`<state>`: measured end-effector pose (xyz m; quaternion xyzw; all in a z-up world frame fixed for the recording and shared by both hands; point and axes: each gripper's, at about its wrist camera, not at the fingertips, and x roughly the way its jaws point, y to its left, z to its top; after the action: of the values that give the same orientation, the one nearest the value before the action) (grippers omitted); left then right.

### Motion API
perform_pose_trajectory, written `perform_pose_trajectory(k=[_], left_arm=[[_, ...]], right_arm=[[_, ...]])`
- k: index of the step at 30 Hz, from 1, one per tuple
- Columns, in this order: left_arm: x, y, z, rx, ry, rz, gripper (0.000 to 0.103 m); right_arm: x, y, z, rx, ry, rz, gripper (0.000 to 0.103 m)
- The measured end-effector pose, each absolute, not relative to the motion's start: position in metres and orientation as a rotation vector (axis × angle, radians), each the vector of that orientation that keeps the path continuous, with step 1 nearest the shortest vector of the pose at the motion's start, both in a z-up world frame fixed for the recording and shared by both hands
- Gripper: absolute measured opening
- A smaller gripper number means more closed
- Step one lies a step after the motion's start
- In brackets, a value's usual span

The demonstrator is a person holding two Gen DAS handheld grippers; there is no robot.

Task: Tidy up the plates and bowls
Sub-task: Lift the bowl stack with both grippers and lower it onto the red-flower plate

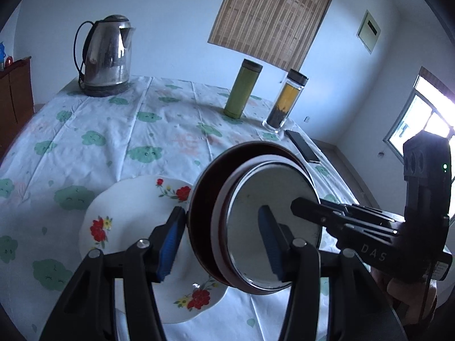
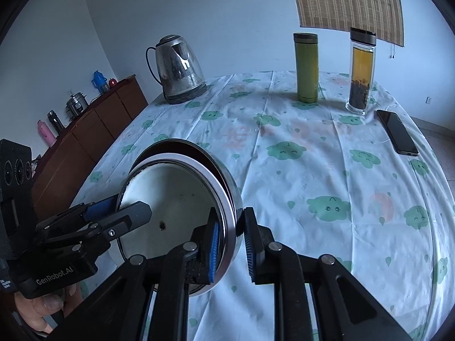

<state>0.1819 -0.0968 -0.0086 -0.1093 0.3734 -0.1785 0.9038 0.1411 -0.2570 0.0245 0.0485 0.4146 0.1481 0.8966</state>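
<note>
Between both grippers' jaws, tilted steeply: stacked bowls [image 1: 256, 227], left gripper [image 1: 219, 241] and right gripper [image 2: 233, 244] clamping opposite rims. Inner bowl may slide out onto the floral plate [image 1: 136, 227].

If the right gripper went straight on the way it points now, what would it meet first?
The right gripper is clamped on the rim of the stacked metal bowls, so these go with it. Beyond them, the line seems to run down to the bare tablecloth; the kettle stands far behind. Depth is uncertain.
</note>
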Motion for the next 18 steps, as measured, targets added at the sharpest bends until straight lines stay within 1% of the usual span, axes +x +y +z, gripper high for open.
perform_pose_trajectory(k=[6,18], left_arm=[[0.174,-0.086,-0.002,-0.214,0.748,-0.345,0.051],[0.165,-0.069,-0.006,-0.204,0.75,-0.296,0.051]], right_arm=[[0.139,-0.245,0.027,0.084,0.861,0.328,0.018],[0.137,-0.224,0.021,0.071,0.876,0.366,0.018]])
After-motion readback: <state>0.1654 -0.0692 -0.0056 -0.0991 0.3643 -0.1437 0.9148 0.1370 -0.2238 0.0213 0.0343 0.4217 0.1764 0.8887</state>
